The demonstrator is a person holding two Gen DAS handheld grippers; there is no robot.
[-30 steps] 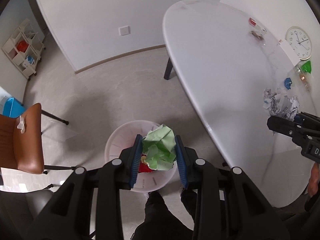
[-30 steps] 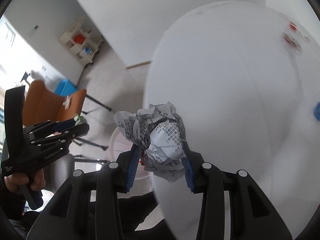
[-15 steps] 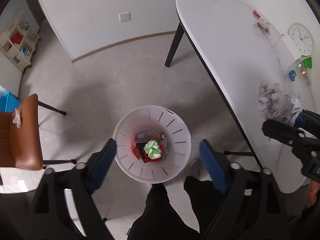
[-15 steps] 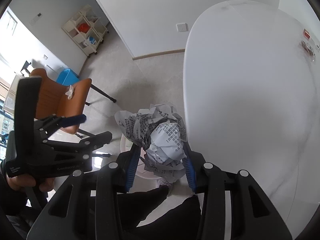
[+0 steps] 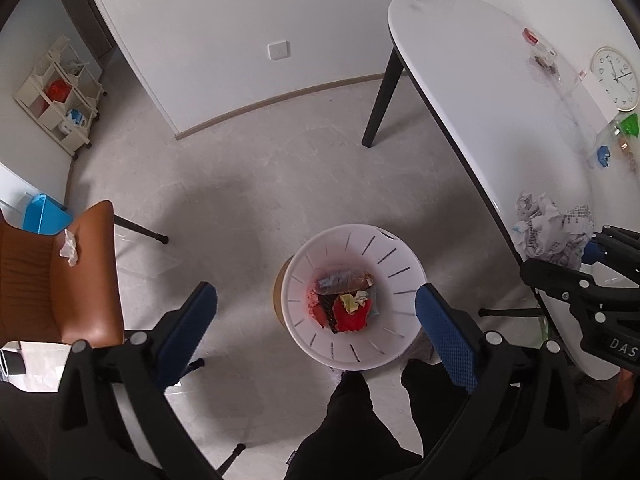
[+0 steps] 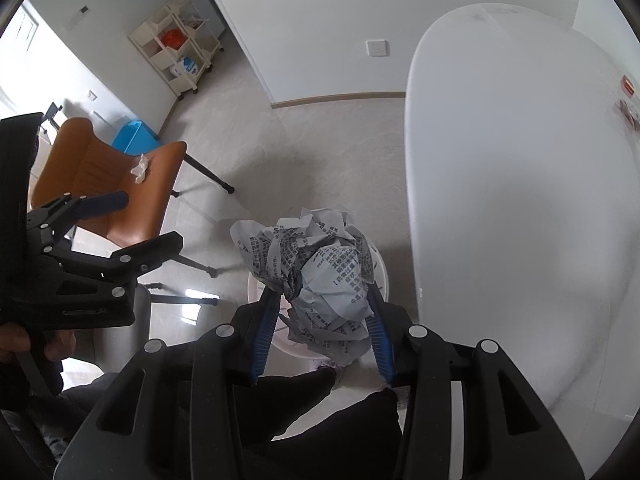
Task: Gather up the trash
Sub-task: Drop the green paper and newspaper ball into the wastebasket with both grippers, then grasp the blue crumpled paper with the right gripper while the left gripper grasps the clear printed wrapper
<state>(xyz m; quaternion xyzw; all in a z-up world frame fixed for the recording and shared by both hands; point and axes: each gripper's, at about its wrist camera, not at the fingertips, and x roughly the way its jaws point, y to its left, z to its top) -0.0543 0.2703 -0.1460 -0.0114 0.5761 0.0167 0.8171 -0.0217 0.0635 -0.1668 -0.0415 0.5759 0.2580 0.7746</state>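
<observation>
A white slotted bin (image 5: 396,276) stands on the floor beside the table, holding red, dark and pale scraps of trash (image 5: 344,308). My left gripper (image 5: 314,296) hangs above it, jaws still opening wide with nothing between them. My right gripper (image 6: 322,296) is shut on a crumpled ball of newspaper (image 6: 320,272), held over the bin's rim (image 6: 380,276) near the table edge. In the left wrist view the newspaper (image 5: 548,228) and right gripper (image 5: 560,258) show at the right. The left gripper (image 6: 144,220) shows at the left of the right wrist view.
The white oval table (image 5: 500,100) carries a clock (image 5: 616,78), a blue scrap (image 5: 602,156) and small litter at its far side. A brown chair (image 5: 60,280) with a white tissue (image 5: 69,247) stands left of the bin. A person's dark legs (image 5: 360,420) are below.
The left jaws opened and the green paper ball dropped into the bin. The right gripper carried the newspaper off the table toward the bin.
</observation>
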